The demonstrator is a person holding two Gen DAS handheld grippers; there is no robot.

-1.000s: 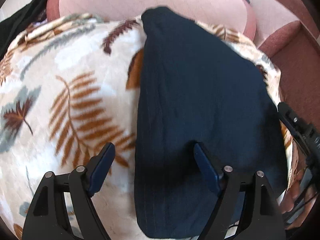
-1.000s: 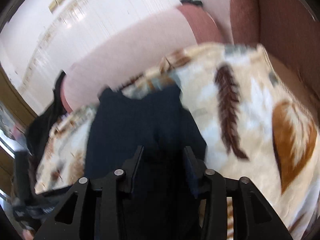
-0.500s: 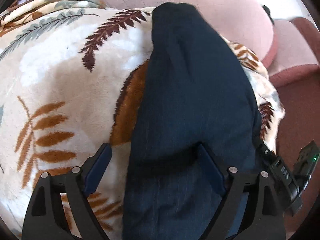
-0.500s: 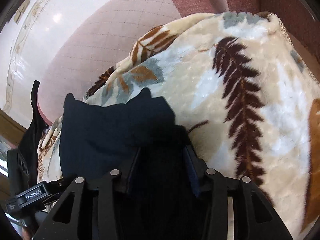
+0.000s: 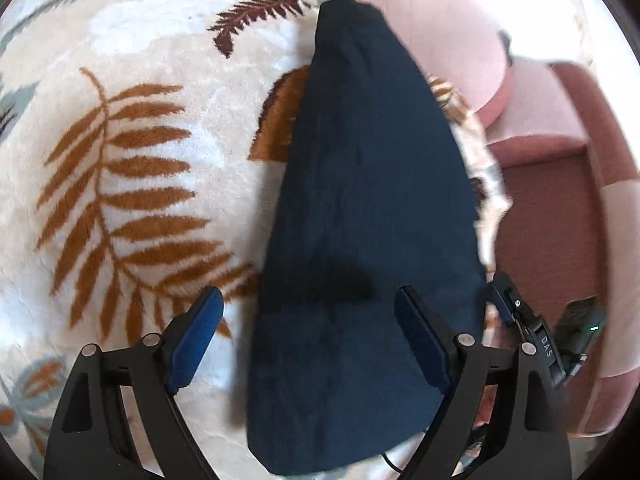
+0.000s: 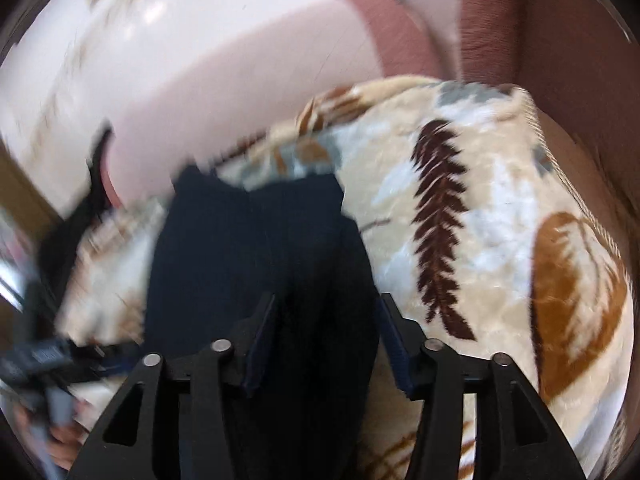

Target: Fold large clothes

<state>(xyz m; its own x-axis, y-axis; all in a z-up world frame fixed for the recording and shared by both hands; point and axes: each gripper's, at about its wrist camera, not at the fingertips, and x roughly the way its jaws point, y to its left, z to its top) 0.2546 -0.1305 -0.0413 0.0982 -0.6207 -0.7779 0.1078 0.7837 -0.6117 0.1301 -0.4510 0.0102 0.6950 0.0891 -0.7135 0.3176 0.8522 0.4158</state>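
Observation:
A dark navy garment [image 5: 372,220] lies folded into a long narrow strip on a cream blanket with brown and grey leaf prints [image 5: 132,184]. My left gripper [image 5: 308,300] is open, its jaws wide apart, hovering over the near end of the strip; one finger is over the blanket, the other over the cloth. In the right wrist view the garment [image 6: 256,248] runs between the fingers of my right gripper [image 6: 326,304], which holds a bunched fold of it. The right gripper also shows at the strip's right edge in the left wrist view [image 5: 532,336].
The blanket covers a pink and maroon sofa [image 5: 552,184], whose armrest [image 6: 248,64] rises behind. The blanket's fringed edge [image 6: 560,160] drops off at the right. A black cloth [image 6: 80,216] hangs at the left. The left gripper shows blurred at lower left in the right wrist view [image 6: 40,360].
The left gripper stayed open and shifted over the strip. The right wrist view swung and blurred while the right gripper kept hold of the fold.

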